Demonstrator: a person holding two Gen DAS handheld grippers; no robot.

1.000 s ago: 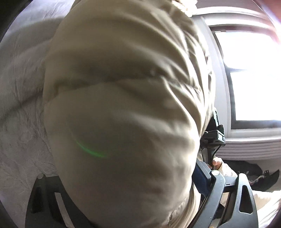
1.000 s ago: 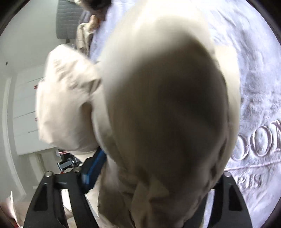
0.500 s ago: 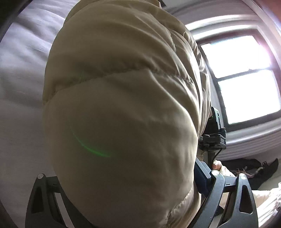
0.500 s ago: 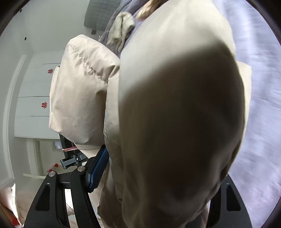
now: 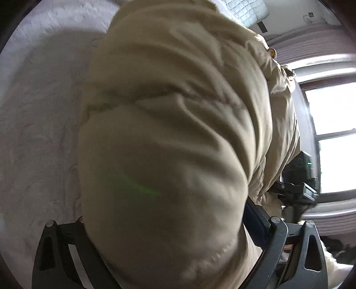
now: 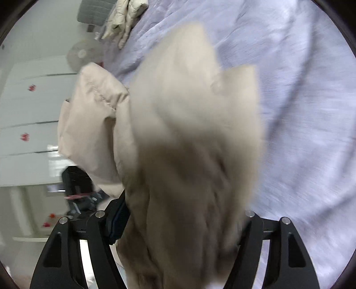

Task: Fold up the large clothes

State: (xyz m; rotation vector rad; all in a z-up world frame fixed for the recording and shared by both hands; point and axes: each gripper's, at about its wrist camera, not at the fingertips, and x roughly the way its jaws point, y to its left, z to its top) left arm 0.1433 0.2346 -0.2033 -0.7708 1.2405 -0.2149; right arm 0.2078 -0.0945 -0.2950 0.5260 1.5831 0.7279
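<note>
Swinging since a second ago, the puffy beige quilted jacket (image 5: 169, 155) now hangs creased and motion-blurred above the pale lilac bedspread (image 6: 300, 111). Both the left hand-held gripper (image 5: 175, 255) and right hand-held gripper (image 6: 178, 240) stay clamped on its fabric, so I judge it mid-carry, unfolded. White cupboards (image 6: 29, 115), a bright window (image 5: 333, 142).

The bulky beige padded jacket (image 5: 169, 155) fills my left view straight ahead; bare white bedspread (image 5: 40, 124) lies open on its left side; in my right view the same jacket blocks the centre, and open lilac bedcover (image 6: 300, 115) spreads to its right; a cream garment pile (image 6: 124, 20) sits far off.
</note>
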